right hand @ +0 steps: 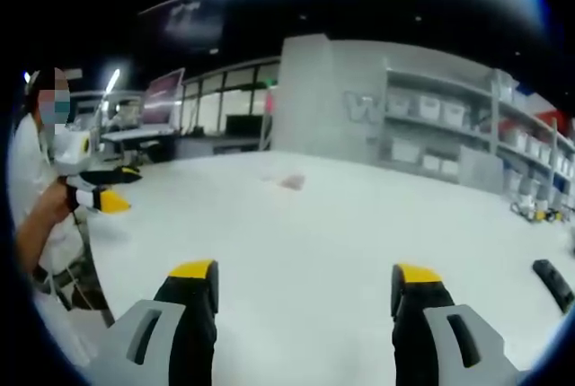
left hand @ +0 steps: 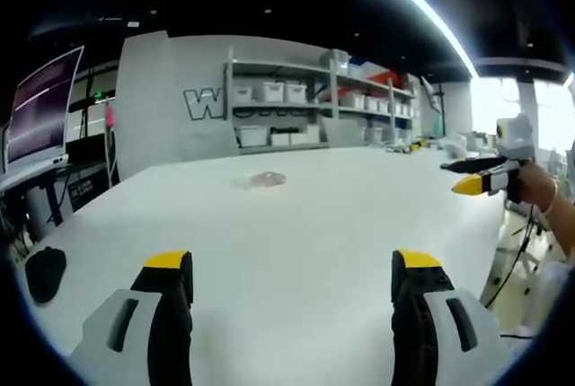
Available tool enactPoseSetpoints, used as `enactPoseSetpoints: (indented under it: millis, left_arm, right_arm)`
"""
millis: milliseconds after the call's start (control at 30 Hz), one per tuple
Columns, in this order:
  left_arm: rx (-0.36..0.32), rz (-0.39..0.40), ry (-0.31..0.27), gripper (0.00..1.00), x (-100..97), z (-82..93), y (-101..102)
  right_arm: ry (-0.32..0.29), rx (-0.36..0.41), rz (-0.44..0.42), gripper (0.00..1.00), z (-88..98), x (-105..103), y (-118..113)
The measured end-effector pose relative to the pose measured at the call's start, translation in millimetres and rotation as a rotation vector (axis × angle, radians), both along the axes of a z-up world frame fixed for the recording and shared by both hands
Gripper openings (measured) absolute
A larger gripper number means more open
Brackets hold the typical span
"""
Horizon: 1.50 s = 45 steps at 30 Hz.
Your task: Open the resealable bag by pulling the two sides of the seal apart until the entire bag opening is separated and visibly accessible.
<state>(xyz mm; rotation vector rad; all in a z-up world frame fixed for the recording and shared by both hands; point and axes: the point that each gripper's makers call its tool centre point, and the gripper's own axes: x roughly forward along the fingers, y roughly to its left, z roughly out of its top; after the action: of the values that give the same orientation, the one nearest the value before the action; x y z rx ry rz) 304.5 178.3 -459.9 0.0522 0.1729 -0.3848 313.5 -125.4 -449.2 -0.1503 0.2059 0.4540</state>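
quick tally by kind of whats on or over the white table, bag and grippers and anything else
resealable bag: 1, lying flat far out on the white table
grippers: 2, left gripper and right gripper, both with jaws apart, holding nothing
dark object at the table edge: 1, too blurred to name
total: 4

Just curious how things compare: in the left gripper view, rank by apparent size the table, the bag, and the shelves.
1. table
2. shelves
3. bag
The shelves stand farther off, so true sizes are unsure.
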Motion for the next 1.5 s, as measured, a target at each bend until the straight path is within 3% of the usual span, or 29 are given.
enactPoseSetpoints:
  millis: [1500]
  left_arm:
    - [0.002, 0.000, 0.002, 0.88, 1.0, -3.1, 2.4]
  right_arm:
    - [0.006, -0.002, 0.019, 0.79, 0.4, 18.0, 13.3]
